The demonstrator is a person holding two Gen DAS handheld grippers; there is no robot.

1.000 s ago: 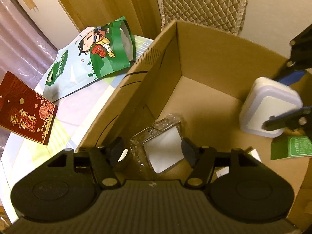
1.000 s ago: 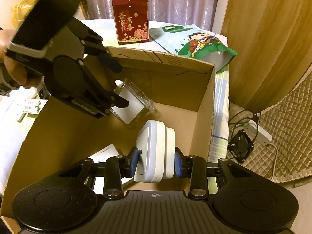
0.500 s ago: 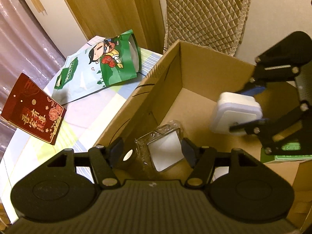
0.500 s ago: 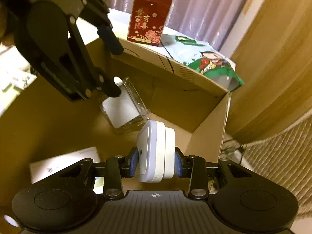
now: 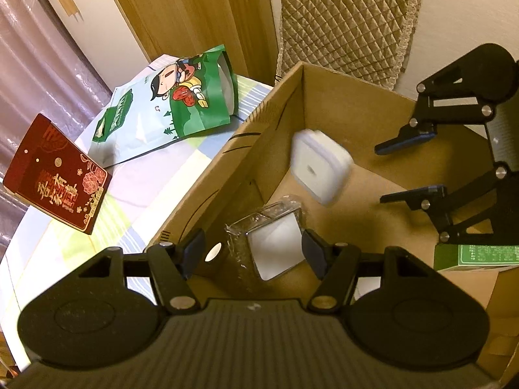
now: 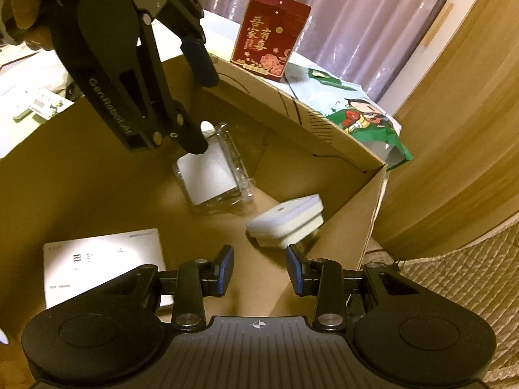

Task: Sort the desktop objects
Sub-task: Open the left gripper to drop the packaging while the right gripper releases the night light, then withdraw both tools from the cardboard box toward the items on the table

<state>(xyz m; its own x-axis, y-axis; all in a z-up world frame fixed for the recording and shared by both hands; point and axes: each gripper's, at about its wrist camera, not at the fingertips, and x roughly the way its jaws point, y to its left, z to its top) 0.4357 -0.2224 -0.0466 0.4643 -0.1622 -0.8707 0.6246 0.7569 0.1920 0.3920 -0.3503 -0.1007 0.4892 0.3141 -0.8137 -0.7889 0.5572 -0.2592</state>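
Right gripper [image 6: 259, 270]: blue-padded jaws apart, nothing between them, hovering over the floor of the open brown cardboard box [image 6: 353, 154]; its lower body is cut off by the frame edge
White rounded-square plastic case [image 6: 287, 218]: free of the pads, just beyond the right gripper's tips, tilted near the box's corner; blurred in the left wrist view [image 5: 319, 167], so whether it rests flat is hard to say
Flat white booklet-like carton [image 6: 103, 265]: on the box floor to the left of the right gripper, one corner hidden behind a finger; print too small to read
Left gripper [image 5: 253, 251]: jaws apart around the clear plastic box with a white insert [image 5: 274, 248], gaps showing on both sides, so not clamped; from the right wrist view one finger tip overlaps that clear box [image 6: 215, 175], contact unclear
Person's hand [image 6: 19, 16]: only partly seen at the upper left edge, on the left gripper's handle
Green carton [image 5: 480, 256]: at the right edge, half hidden behind the right gripper's linkage
Beyond the box wall: red rectangular gift box with gold characters [image 6: 271, 34] and a green-and-white cartoon pouch [image 6: 360, 120] lying on the pale checked tablecloth [image 5: 129, 204]
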